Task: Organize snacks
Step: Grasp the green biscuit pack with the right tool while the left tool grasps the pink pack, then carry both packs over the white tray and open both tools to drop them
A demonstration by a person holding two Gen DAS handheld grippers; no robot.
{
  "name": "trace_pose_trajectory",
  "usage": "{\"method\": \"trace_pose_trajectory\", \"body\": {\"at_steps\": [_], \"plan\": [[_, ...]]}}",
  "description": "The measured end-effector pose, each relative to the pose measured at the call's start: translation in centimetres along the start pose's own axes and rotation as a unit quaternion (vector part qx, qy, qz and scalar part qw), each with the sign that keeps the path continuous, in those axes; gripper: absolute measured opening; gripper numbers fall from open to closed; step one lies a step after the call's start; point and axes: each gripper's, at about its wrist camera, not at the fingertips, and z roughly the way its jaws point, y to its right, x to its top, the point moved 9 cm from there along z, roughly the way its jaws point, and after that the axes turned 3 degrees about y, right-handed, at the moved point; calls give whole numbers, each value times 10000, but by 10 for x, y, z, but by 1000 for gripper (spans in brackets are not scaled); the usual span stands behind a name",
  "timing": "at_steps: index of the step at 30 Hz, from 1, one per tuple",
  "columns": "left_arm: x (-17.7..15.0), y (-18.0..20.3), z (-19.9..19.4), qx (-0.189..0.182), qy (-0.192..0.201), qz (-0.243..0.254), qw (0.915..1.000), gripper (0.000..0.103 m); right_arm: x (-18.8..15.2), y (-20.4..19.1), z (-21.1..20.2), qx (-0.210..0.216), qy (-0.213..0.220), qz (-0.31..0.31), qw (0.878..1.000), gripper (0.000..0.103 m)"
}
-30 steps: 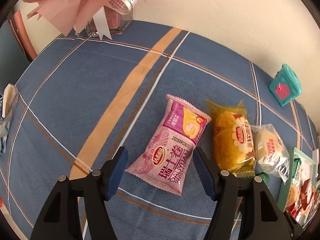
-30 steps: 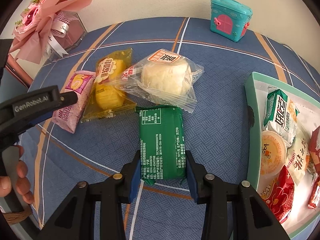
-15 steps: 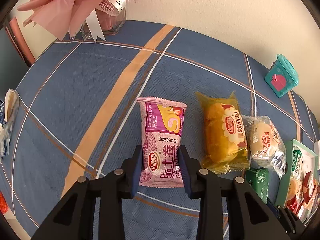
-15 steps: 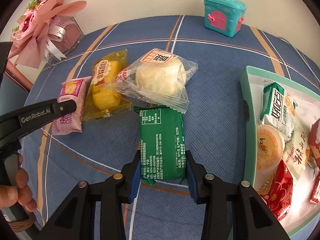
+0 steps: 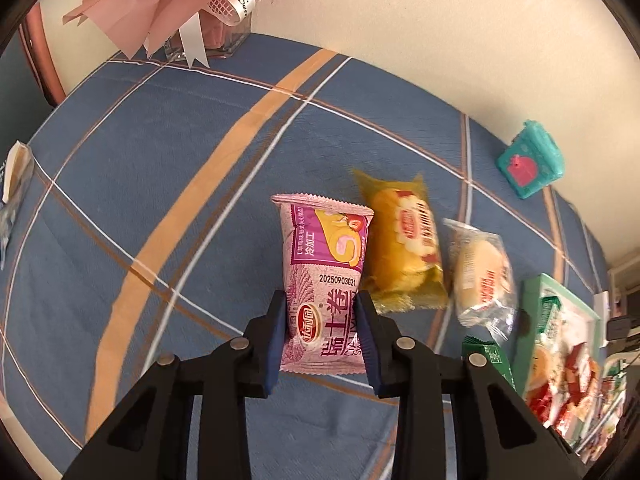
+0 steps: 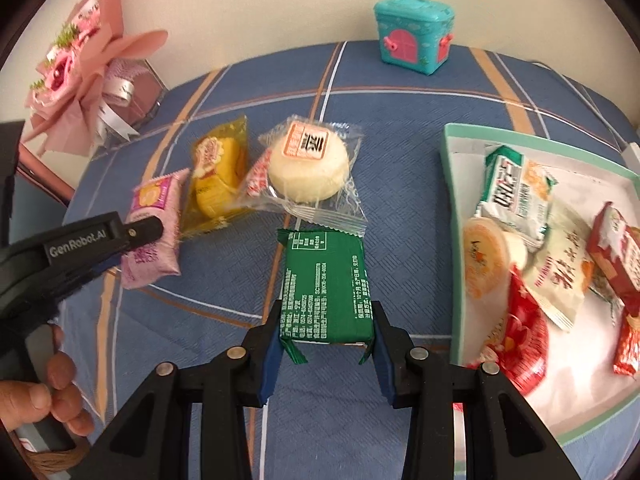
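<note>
My left gripper (image 5: 322, 328) is shut on the lower half of a pink swiss-roll packet (image 5: 326, 268), which hangs lifted above the blue checked cloth. From the right wrist view that packet (image 6: 154, 232) and the left gripper (image 6: 132, 240) show at the left. My right gripper (image 6: 326, 340) is shut on a green packet (image 6: 326, 284), raised off the cloth. A yellow cake packet (image 6: 218, 178) and a clear-wrapped white bun (image 6: 308, 162) lie on the cloth behind. The mint-rimmed tray (image 6: 450, 184) at the right holds several snacks.
A teal toy house (image 6: 414, 36) stands at the back by the wall. A pink bouquet in a glass box (image 6: 86, 76) sits at the back left. A person's hand (image 6: 40, 396) holds the left gripper's handle. A clear wrapper (image 5: 14, 184) lies at the cloth's left edge.
My left gripper closed on the pink packet and lifted it. My right gripper rose with the green packet and drew nearer the tray.
</note>
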Motion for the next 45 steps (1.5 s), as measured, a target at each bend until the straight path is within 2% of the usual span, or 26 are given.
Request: {"method": "trace_pose_trajectory", "body": {"at_steps": [10,15,21,26,34,40,45], "plan": [[-12,2,-27,-233,83,-213,9995,35,-3,10,-44,-53,209,286,9994,42],[-7,4,-49,-209,367,-218,9989,35,-7,17,-69,-30,374,344,9987,42],[-1,8,-69,-312,576,-254,9975,35,-11,26,-80,-72,435,493,9978,42],[-1,12,-71,-353,583,-247,9974,35,-9,37,-83,-38,485,637,9968,42],[-9,45,-73,-596,469,-7,9971,35,-4,91,-87,-499,541,1102,9912,42],[-22,84,-80,-863,408,400,9946,35,-3,146,-99,-942,638,1620,9802,42],[-38,118,-83,-1186,224,646,9906,35,-5,181,-112,-1443,748,1795,9702,42]]}}
